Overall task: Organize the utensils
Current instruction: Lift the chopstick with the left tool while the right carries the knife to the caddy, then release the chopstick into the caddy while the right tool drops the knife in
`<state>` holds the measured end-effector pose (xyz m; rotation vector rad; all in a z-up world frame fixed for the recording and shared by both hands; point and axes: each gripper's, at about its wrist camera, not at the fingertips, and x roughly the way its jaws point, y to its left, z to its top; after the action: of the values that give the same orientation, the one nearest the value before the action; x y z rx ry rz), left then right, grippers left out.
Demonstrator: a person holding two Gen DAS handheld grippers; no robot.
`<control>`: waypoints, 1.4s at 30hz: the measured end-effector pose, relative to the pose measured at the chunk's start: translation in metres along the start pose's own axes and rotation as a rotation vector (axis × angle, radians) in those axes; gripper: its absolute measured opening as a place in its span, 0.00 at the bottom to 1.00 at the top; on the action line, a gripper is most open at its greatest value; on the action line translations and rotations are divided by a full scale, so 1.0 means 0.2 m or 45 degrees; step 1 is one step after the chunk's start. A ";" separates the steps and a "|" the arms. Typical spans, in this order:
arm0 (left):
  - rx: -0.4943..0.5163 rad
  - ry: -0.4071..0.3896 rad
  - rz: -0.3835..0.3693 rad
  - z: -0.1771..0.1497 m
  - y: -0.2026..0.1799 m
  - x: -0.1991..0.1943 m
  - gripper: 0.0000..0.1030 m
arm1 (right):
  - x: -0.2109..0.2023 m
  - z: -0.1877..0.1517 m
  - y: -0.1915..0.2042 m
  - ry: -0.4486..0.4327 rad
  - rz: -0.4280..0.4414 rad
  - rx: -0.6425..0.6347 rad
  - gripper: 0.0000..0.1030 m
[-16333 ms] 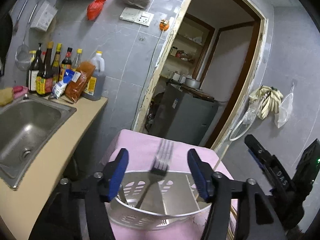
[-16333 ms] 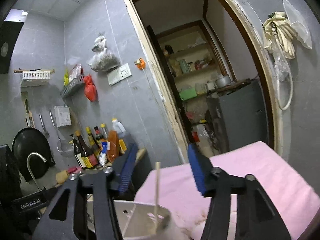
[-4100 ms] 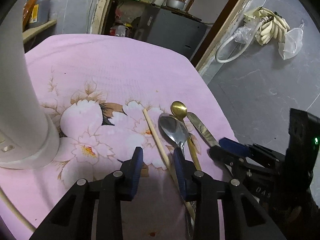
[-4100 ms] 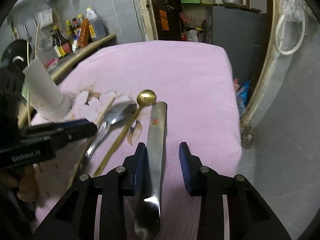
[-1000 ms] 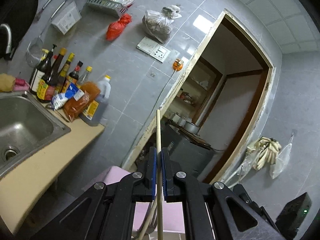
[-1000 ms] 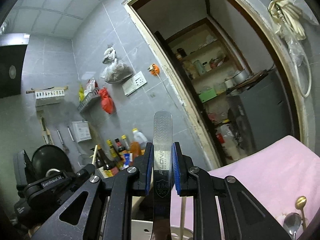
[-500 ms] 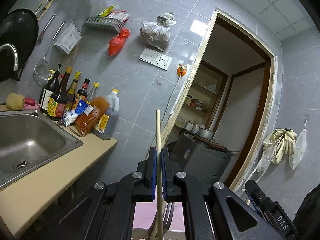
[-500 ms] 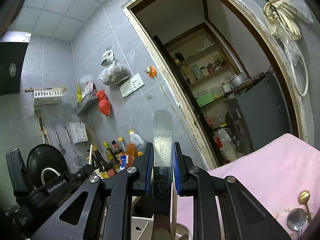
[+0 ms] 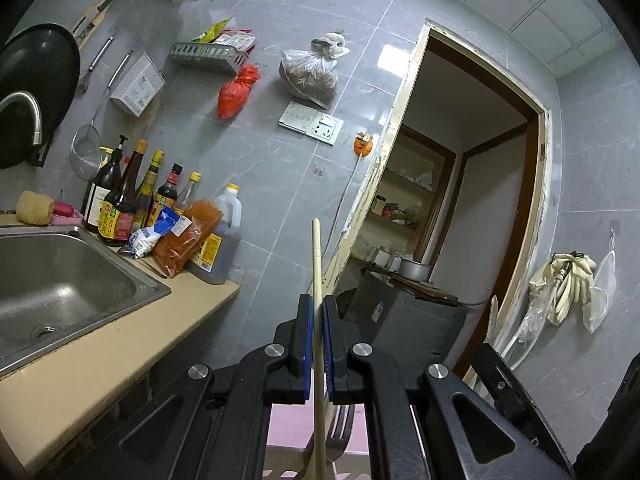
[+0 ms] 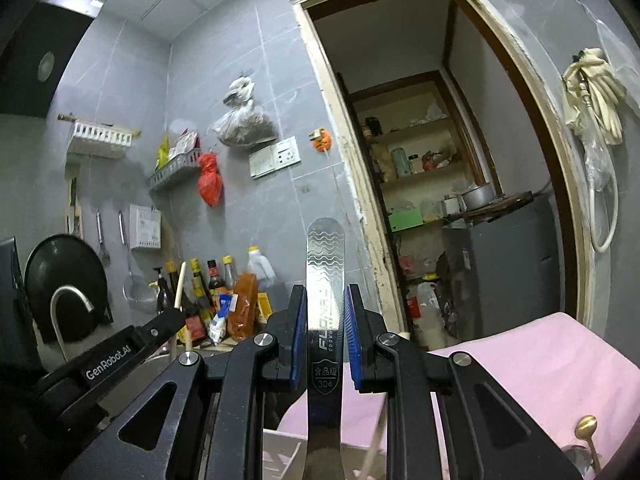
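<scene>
Two upright: chopstick (image 9: pixel 317 280) in left gripper (image 9: pixel 317 344), knife (image 10: pixel 325 300) between right gripper (image 10: pixel 325 336) pads.

Both wrist views tilted upward, sharing doorway (image 9: pixel 460 200), tiled wall (image 10: pixel 240 80)

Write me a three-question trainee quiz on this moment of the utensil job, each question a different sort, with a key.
1. True or false: the left gripper is shut on a pale wooden chopstick.
2. Multiple choice: the flat stainless-steel knife handle with a wave pattern stands between the fingers of the right gripper (A) upright, (B) lying flat, (C) tip pointing at the doorway.
3. Fill in: the small gold spoon lies on the ___ tablecloth.

Key: 1 true; 2 A; 3 pink.
</scene>
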<state>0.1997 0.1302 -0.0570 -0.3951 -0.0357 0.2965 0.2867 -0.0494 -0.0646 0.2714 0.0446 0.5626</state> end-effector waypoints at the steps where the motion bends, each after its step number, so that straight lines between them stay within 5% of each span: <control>1: 0.002 0.001 0.000 -0.01 0.00 0.00 0.05 | 0.00 0.00 0.00 0.003 0.006 0.005 0.16; 8: 0.026 0.028 -0.024 -0.03 0.01 0.00 0.05 | -0.01 0.00 0.00 0.030 -0.001 -0.012 0.16; 17: 0.010 0.229 -0.098 -0.03 0.05 0.02 0.06 | 0.01 0.01 -0.04 0.148 0.024 0.024 0.16; 24: 0.019 0.341 -0.114 -0.02 0.08 0.00 0.42 | -0.04 0.07 -0.05 0.160 0.020 0.029 0.17; 26: 0.021 0.357 -0.116 0.00 0.07 -0.02 0.43 | -0.06 0.09 -0.05 0.150 0.012 0.030 0.17; 28: 0.044 0.363 -0.114 0.03 0.04 -0.04 0.47 | -0.10 0.12 -0.06 0.142 -0.003 0.031 0.26; 29: 0.054 0.363 -0.113 0.04 0.03 -0.05 0.54 | -0.13 0.16 -0.06 0.136 -0.017 0.029 0.38; 34: 0.092 0.369 -0.154 0.16 -0.08 -0.13 0.71 | -0.28 0.30 -0.10 0.147 -0.075 -0.020 0.44; 42: 0.188 0.336 -0.211 0.26 -0.30 -0.31 0.99 | -0.59 0.52 -0.17 0.157 -0.209 -0.134 0.84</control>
<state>0.1524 0.0781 0.0164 -0.2799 0.2102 0.0808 0.2169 -0.1638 0.0224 0.1286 0.1551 0.4161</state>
